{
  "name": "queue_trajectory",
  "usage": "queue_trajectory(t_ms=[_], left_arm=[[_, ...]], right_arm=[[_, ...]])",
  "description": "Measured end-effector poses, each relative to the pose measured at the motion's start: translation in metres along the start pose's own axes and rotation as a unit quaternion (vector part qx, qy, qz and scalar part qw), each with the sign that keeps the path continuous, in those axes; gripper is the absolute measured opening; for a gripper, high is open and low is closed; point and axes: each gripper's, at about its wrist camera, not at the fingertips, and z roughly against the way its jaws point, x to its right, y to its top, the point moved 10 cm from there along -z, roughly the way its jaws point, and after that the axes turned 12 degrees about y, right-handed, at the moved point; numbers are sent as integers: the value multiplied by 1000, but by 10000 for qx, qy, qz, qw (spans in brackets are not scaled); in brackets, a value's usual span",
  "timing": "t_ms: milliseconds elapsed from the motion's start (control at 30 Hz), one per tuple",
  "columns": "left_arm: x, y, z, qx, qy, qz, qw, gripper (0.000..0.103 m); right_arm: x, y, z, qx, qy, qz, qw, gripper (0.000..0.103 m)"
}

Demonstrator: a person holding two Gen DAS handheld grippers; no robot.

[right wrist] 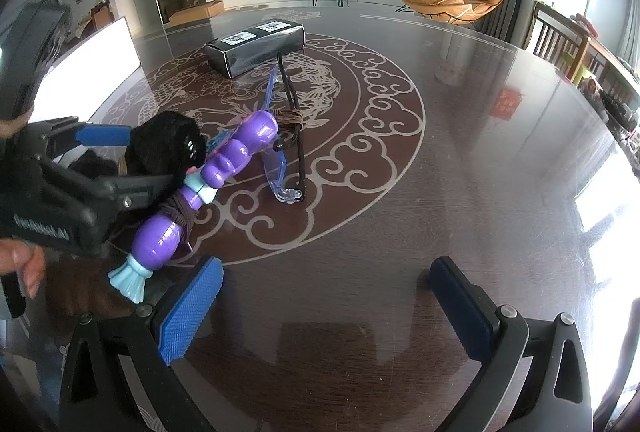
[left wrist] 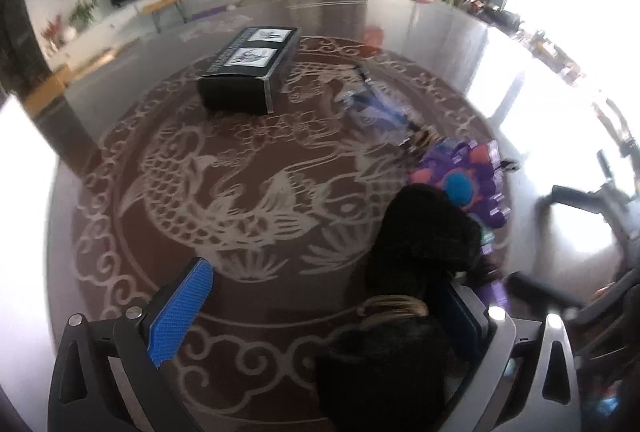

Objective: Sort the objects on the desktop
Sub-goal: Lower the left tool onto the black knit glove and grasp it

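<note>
L gripper (left wrist: 328,308) is sitting w/ its fingers spread wide; a black fuzzy item (left wrist: 424,232) is lying between them, close against the R-side finger, but the pads aren't pressing it from both sides, so it's released, not grasping. In the L wrist view the fuzzy thing is blocking most of that finger's pad, and its lower lobe is running out of frame. What it is exactly – hard to tell; a tan band (left wrist: 392,306) is showing across its middle.

R gripper (right wrist: 324,308) is hanging wide apart over bare table (right wrist: 460,160), nothing between the blue pads.

From the R wrist view the L gripper (right wrist: 120,160) is reaching in from the left edge; white lettering on its body is too blurred to read. The fuzzy item (right wrist: 164,144) is sitting between its fingers there too.

Just beside it a purple toy (right wrist: 224,168) w/ light-blue ends is lying diagonally, brown cord wrapped round it. In the L view it's smeared w/ motion blur.

Farther out, glasses (right wrist: 290,136) w/ blue-clear and dark frames are lying folded, partly under the toy's far end.

Beyond, a black box (right wrist: 256,46) is resting on the table's fish pattern; its two white labels carry print too small to read.
</note>
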Motion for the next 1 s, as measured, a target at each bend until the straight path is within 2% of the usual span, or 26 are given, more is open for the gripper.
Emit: queue_trajectory(t_ms=[133, 333, 500, 600, 700, 1000], left_arm=[[-16, -9, 11, 112, 325, 529, 9980, 82], [-58, -36, 19, 57, 800, 1413, 9867, 82], [-64, -50, 36, 355, 304, 1777, 9830, 83], [-60, -49, 44, 579, 260, 1718, 9831, 88], [-55, -42, 46, 652, 246, 1598, 9847, 98], [-57, -43, 49, 733, -21, 1705, 9826, 98]], right_arm=[[1, 1, -1, 1, 2, -2, 10000, 103], [1, 1, -2, -3, -5, 2, 10000, 103], [1, 1, -1, -3, -6, 3, 10000, 103], [1, 0, -1, -4, -9, 5, 10000, 103], [1, 0, 0, -2, -5, 3, 10000, 103], [1, 0, 0, -3, -6, 4, 10000, 103]])
